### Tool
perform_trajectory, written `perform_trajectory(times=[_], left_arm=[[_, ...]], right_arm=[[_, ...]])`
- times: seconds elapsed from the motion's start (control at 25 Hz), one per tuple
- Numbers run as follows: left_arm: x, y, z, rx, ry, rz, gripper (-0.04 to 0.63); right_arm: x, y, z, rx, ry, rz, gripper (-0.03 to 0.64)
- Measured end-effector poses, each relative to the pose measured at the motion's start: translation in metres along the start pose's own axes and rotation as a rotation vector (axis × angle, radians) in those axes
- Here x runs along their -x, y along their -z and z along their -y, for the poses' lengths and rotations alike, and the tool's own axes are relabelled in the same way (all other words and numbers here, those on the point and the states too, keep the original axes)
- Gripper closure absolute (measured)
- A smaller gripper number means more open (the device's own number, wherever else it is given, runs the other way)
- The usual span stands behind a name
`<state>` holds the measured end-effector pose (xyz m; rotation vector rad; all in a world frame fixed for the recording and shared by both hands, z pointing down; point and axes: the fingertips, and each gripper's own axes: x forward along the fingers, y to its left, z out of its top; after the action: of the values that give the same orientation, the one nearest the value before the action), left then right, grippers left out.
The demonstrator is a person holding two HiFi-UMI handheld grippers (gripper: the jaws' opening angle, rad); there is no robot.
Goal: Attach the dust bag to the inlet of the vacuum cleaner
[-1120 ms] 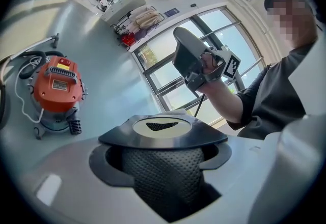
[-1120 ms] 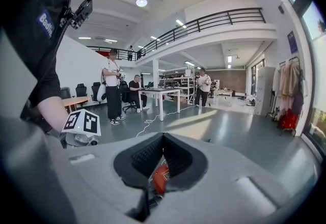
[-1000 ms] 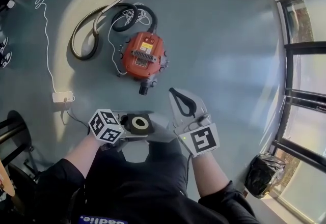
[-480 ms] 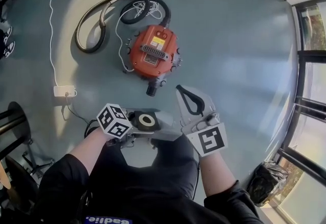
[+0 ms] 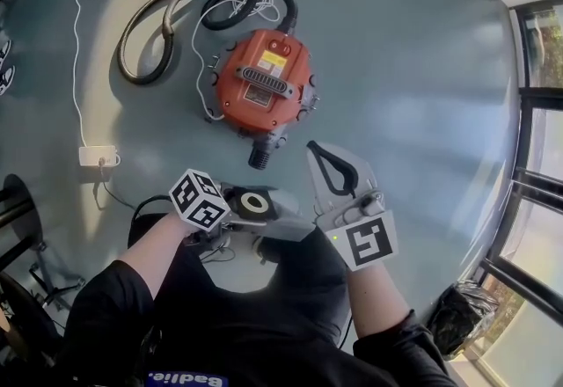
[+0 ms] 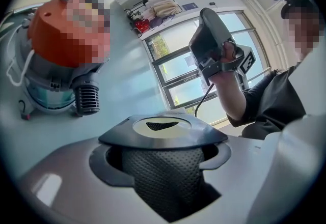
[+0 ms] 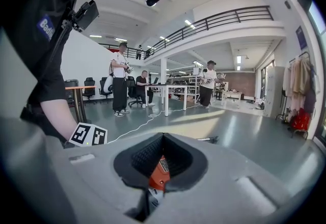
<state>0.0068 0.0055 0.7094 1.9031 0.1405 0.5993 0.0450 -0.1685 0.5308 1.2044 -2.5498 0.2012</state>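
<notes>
1. 2 grippers hang side by side in front of the person, above the grey floor [image 5: 422,69].
2. Held by the left gripper [image 5: 281,220] is the dust bag [image 6: 162,172]. The jaws stand fairly wide apart and press on the grey dotted fabric just under the collar [image 5: 253,204].
3. That collar lies nearly flat across the top of the jaws. Its cream ring and hole face up at the head camera, not at the vacuum cleaner [image 5: 264,82].
4. From the collar, the bag's long axis runs down through the gap between the jaws. Its lower part is hidden beneath the gripper.
5. Off the floor, the bag sits near the inlet [image 5: 258,156] but apart from it, on the person's side.
6. This inlet is a black ribbed stub low on the orange body, and it points toward the person.
7. From the lower left of the head view comes the left forearm [image 5: 145,258], bare below a black sleeve. Its gripper points across to the right, toward the other gripper.
8. Jaws on the right gripper [image 5: 324,164] are closed together on nothing. In its own view, the orange body shows through the slot between the pads.
9. Rising from the lower right, the right forearm [image 5: 374,297] aims its gripper up the picture, with the tip just right of the inlet and clear of it.
10. Beyond the vacuum cleaner, a hose [image 5: 167,20] curls on the floor.
</notes>
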Motion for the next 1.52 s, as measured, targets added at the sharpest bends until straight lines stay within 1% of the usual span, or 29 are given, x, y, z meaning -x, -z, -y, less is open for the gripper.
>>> perform_trajectory(times=[0.16,0.32,0.6,0.72,0.88,1.12,1.32,1.4,1.52], left_arm=[[-0.010,0.008,-0.025,0.021,0.005,-0.008,0.242],[-0.017,0.012,-0.044,0.048,0.033,0.005,0.242],[-0.036,0.023,-0.074,0.070,0.071,0.016,0.245],[-0.035,0.018,-0.089,0.085,0.070,0.045,0.245],[-0.033,0.012,-0.107,0.089,0.072,0.059,0.247],[-0.045,0.013,-0.115,0.091,0.119,0.024,0.245],[-0.053,0.016,-0.125,0.097,0.116,-0.005,0.247],[-0.053,0.014,-0.129,0.095,0.113,0.000,0.247],[-0.051,0.009,-0.131,0.109,0.134,0.020,0.247]], right_arm=[[-0.010,0.025,-0.004,0.005,-0.012,-0.007,0.626],[-0.017,0.042,-0.004,0.012,-0.011,0.003,0.626],[-0.027,0.068,-0.001,0.046,-0.003,0.022,0.626],[-0.033,0.077,0.002,0.056,-0.008,0.038,0.626],[-0.039,0.090,0.002,0.071,-0.024,0.065,0.626],[-0.043,0.098,0.008,0.096,-0.040,0.113,0.626],[-0.044,0.104,0.010,0.140,-0.050,0.149,0.626],[-0.045,0.105,0.011,0.160,-0.067,0.164,0.626],[-0.049,0.108,0.010,0.185,-0.098,0.179,0.624]])
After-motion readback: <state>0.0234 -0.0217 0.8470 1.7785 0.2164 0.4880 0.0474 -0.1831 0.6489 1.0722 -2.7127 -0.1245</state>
